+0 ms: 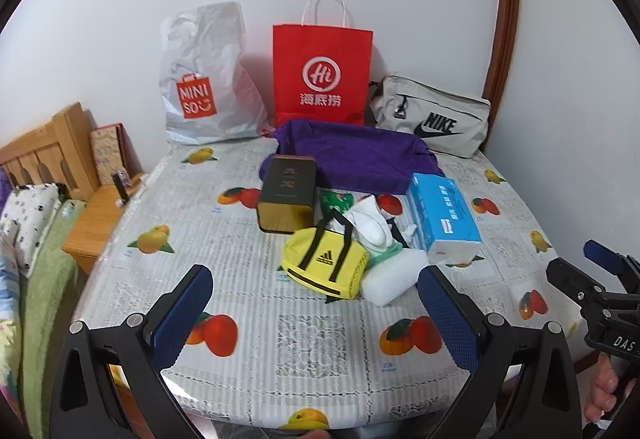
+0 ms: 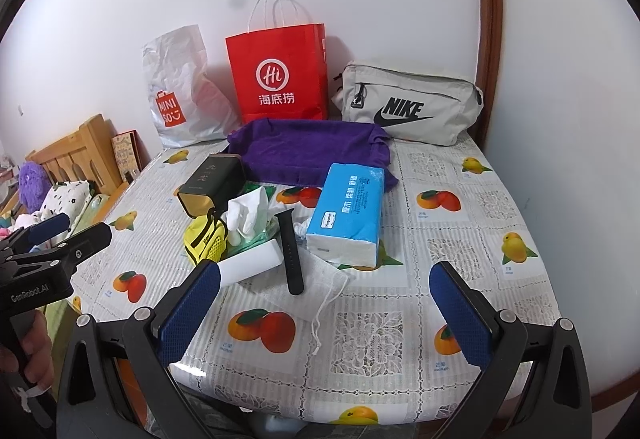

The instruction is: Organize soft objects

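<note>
Left gripper [image 1: 316, 291]: we hold it low over the table's near edge, jaws spread wide, nothing between them.
Right gripper [image 2: 325, 289]: likewise parted and empty, short of the tissue pack.
Table [image 2: 460, 303]: fruit-print cover.
Tissue pack [image 2: 348, 215]: blue, our landmark, mid-table.
Black strap [image 2: 290, 251]: just left of the pack, lying over a white mesh pouch [image 2: 320, 279].
White foam block [image 2: 252, 263]: left of the strap.
Yellow bag [image 1: 324, 267]: further left of the pack, beside white gloves [image 2: 246, 215].
Dark box [image 1: 286, 195]: behind the yellow bag.
Purple towel [image 2: 308, 151]: behind the pack, touching it.
Red paper bag [image 2: 278, 75], white plastic bag [image 2: 180, 95], grey pouch [image 2: 412, 107]: farthest, against the wall.
</note>
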Motion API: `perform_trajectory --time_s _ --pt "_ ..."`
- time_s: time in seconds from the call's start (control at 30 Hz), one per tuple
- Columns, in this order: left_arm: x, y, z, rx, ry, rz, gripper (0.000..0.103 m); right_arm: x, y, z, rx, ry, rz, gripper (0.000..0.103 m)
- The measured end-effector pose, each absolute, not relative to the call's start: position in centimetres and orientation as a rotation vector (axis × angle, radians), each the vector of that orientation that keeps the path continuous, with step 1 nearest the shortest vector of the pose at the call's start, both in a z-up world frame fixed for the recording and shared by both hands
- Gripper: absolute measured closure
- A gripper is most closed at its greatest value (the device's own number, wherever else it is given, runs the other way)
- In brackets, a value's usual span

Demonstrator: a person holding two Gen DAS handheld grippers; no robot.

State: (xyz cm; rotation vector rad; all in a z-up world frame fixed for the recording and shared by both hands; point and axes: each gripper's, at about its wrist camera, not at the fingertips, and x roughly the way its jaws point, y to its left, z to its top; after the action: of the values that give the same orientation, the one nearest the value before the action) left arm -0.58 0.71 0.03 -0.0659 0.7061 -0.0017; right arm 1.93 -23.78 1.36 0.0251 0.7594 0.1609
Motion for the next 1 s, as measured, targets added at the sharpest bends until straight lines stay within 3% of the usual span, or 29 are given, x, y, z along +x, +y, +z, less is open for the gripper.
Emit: perform_trajectory --time_s 0.43,1.0 --pt "1.8 1.2 -3.4 -0.075 0.782 -0.034 0.000 3.0 -23.5 -0.4 0.019 0.782 0.181 0.000" --pt "8.5 0.7 -9.9 -0.082 0.867 -0.134 0.000 7.1 -21.7 -7.2 -0.020 0.907 0.225 0.000"
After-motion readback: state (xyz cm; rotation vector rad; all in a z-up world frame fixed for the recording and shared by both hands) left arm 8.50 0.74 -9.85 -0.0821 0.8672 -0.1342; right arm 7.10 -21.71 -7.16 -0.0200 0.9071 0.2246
